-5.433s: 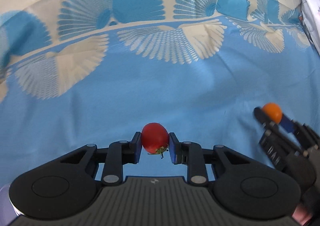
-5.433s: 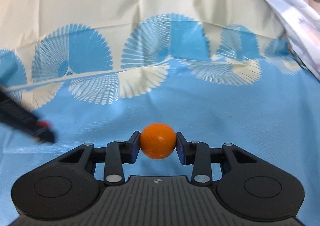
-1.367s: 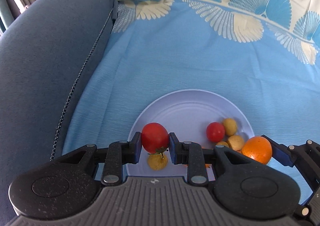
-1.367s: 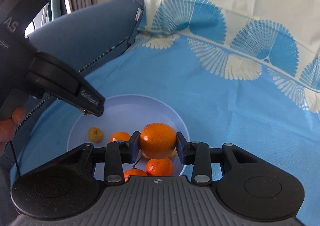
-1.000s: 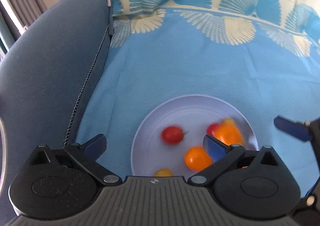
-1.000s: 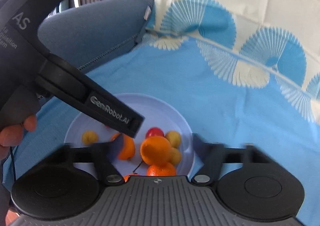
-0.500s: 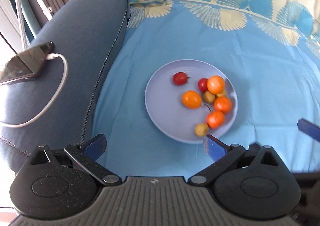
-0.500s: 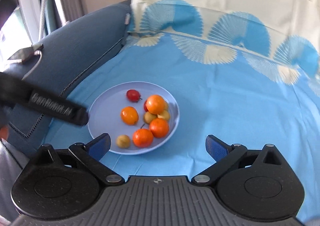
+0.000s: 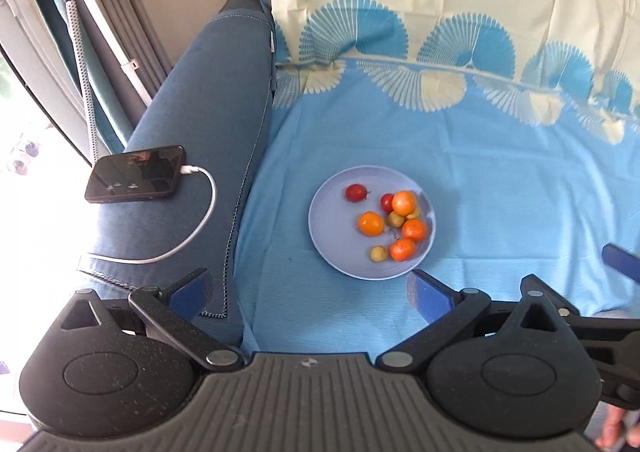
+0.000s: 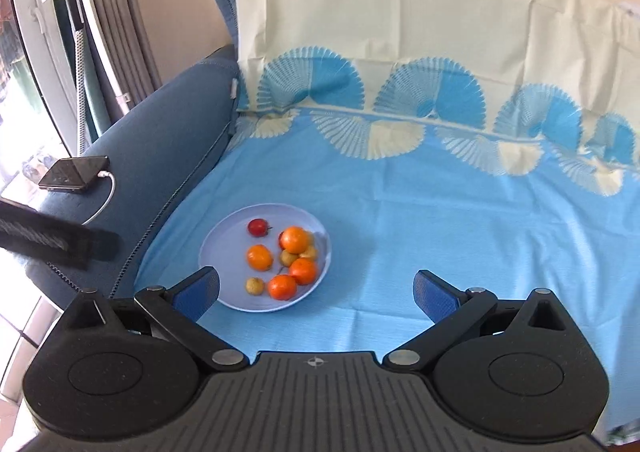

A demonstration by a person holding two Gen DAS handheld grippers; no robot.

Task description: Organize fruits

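Blue fan-patterned sheet (image 10: 400, 212) carries a round lilac plate (image 10: 224, 240) of oranges (image 10: 295, 239) near its left edge; both black grippers, left (image 9: 310, 290) and right (image 10: 316, 288), hang above, tilted down; the left's jaws are spread and empty, the right's empty and opening

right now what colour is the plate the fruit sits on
Pale lavender-blue, plain with no pattern; the plate shows best in the left wrist view.

Open blue sheet (image 10: 420, 220) lies clear around a lone fruit plate (image 10: 224, 236).
To the plate's left, the sofa armrest (image 9: 208, 100) rises as a wall, with a phone (image 9: 136, 174) and its charging cable (image 9: 200, 220) on top; the draped backrest (image 10: 400, 24) closes the far side.
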